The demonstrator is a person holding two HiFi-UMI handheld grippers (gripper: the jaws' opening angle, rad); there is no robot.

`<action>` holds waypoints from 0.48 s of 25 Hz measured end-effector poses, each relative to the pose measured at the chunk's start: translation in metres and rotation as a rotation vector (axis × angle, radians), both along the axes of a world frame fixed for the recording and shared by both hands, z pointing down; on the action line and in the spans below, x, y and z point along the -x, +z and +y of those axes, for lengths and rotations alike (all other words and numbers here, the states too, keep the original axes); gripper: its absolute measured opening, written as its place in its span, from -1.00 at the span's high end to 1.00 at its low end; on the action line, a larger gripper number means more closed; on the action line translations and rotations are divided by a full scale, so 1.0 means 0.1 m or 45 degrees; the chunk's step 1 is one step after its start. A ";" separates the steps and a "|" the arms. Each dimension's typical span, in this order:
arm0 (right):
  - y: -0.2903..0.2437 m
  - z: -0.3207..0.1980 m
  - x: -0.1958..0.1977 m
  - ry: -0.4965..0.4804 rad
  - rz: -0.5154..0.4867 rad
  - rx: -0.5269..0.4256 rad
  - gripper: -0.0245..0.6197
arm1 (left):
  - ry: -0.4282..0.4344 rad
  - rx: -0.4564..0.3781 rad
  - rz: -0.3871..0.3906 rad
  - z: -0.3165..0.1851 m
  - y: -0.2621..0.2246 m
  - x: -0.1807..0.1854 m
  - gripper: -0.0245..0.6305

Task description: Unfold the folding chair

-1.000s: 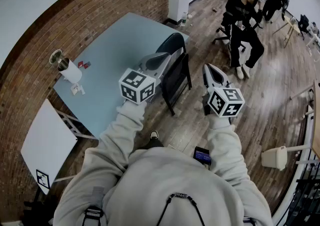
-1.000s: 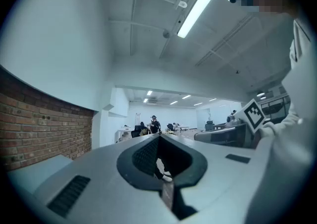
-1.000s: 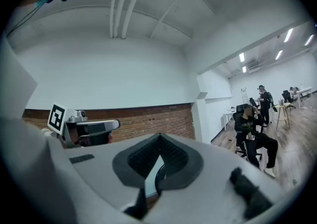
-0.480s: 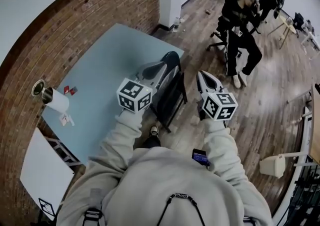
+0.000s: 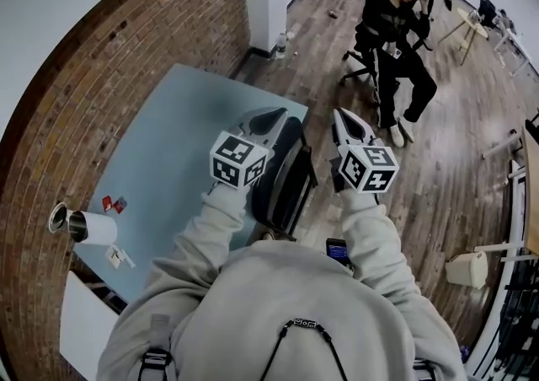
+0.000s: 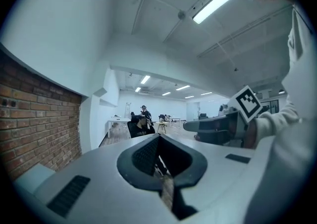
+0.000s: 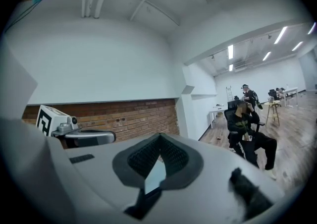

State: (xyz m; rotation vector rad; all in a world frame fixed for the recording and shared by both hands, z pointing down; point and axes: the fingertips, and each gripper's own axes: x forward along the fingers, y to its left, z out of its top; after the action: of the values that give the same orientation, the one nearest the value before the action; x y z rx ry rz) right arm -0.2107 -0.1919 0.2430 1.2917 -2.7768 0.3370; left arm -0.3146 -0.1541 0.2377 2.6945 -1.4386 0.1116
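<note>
Left claw (image 5: 271, 118): jaws fully together, nothing in them. Right claw (image 5: 345, 122): same, pressed shut and empty. Both gripper views confirm this, with pads meeting and only a sliver of background in the gap. Both claws are held out level in front of the person, side by side and apart. The left one is over the top of the folding chair (image 5: 295, 177), the right one just off its floor side. Neither touches it.

Step, as judged: the approach. Unfolding has not begun and the chair is flat-folded. The next move calls for opening both claws. One should then take the top of the back frame and the other the seat edge, and the seat gets swung away from the back. The chair probably also needs pulling clear of the desk (image 5: 168, 152) first so the legs can spread.

The chair stands on the wooden floor (image 5: 438, 194) against the desk's right-hand edge, close to its far right corner. Its long axis is roughly upright, rounded top end up, seemingly tipped toward the desk edge. The broad flat side runs along that edge and faces the open floor. The feet are hidden behind the person's hood.
</note>
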 end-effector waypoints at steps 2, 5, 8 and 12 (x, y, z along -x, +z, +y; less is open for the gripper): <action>0.08 -0.15 0.03 -0.010 -0.013 0.052 0.90 | 0.027 0.055 -0.004 -0.14 0.14 -0.01 0.91; 0.16 -0.28 0.14 -0.045 0.011 0.084 0.90 | 0.042 0.116 -0.001 -0.31 0.26 0.01 0.91; 0.34 -0.37 0.15 -0.032 0.016 0.140 0.90 | 0.045 0.170 -0.040 -0.36 0.43 -0.01 0.91; 0.68 -0.60 0.20 -0.031 0.061 0.211 0.90 | 0.049 0.289 -0.007 -0.63 0.75 0.02 0.91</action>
State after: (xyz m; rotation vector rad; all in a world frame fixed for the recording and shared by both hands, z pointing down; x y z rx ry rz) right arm -0.2306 -0.2521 0.3106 1.2108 -2.6583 0.5157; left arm -0.3165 -0.2170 0.3123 2.5402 -1.2889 0.2677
